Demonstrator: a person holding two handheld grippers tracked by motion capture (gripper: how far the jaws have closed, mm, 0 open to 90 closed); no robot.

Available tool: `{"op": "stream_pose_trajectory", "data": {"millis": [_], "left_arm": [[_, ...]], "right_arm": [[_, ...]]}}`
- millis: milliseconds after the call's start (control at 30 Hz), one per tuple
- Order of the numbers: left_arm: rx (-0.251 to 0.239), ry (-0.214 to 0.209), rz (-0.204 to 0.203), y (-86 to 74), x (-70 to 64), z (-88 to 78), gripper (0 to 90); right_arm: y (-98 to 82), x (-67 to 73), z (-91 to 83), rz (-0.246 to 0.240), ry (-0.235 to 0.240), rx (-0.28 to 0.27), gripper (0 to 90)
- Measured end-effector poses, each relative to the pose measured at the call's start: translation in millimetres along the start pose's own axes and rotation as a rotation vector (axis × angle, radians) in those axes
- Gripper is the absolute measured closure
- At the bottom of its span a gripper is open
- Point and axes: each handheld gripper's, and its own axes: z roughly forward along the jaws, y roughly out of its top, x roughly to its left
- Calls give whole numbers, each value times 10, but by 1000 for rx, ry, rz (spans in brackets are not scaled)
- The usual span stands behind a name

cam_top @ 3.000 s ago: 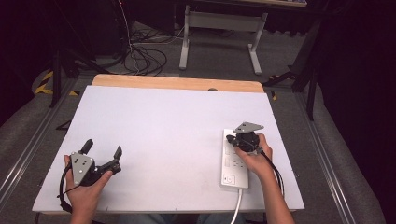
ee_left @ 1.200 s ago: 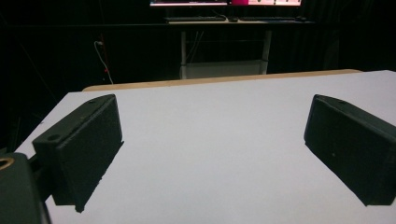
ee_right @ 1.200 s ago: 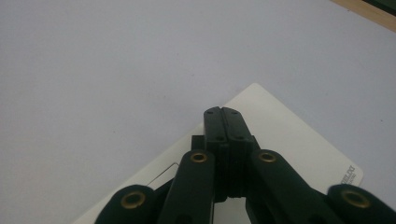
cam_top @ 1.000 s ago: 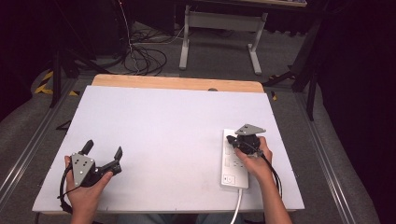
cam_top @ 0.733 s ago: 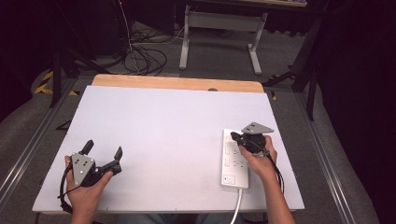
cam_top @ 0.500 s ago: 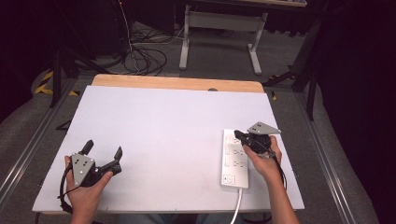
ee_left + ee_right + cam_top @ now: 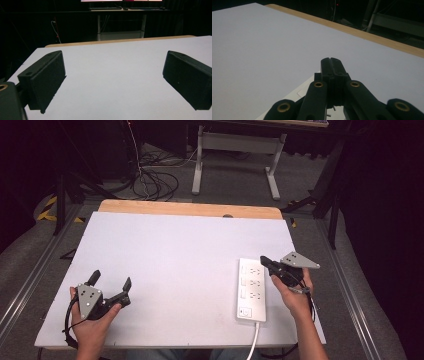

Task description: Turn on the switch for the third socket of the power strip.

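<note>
From above, the white surface has a wooden far edge; past it are grey floor, a tangle of cables and a desk frame. My left tool sits at the near left, jaws apart. My right tool hovers beside the far end of the white power strip at the near right.

Along my left tool, wide jaws flank bare surface.

Along my right tool, the jaws meet on nothing, above the strip's corner.

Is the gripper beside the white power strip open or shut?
Shut. In the right gripper view the right gripper has its two black jaws pressed together with nothing between them, poised above the power strip.
</note>
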Motion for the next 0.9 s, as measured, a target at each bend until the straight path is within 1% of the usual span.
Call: {"op": "stream_pose_trajectory", "data": {"millis": [33,67,100,200,233,333,367,567,700,833,900], "left_arm": [[0,0,-2,-1,-1,0,52],[0,2,-1,-1,1,0,52],[0,2,-1,-1,2,-1,52],[0,1,-2,-3,4,1,52],[0,1,-2,-3,4,1,52],[1,2,1,-5,1,3,51],[2,2,1,-5,1,4,51],[3,3,2,-7,-2,6,52],[2,3,2,-7,-2,6,52],[3,3,3,-9,2,7,52],[1,4,3,-8,3,5,51]], "right_arm": [[0,0,0,0,0,0,900],[-9,-11,-35,6,-1,-19,900],[-17,-21,-52,6,2,-25,900],[-35,-39,-77,11,-1,-33,900],[-55,-64,-102,12,-1,-47,900],[-72,-84,-129,19,-5,-59,900],[-87,-102,-161,21,-3,-77,900],[-126,-129,-251,30,0,-120,900],[-147,-137,-290,34,-1,-138,900],[-191,-153,-340,48,5,-168,900],[-201,-157,-354,52,8,-172,900]]}}
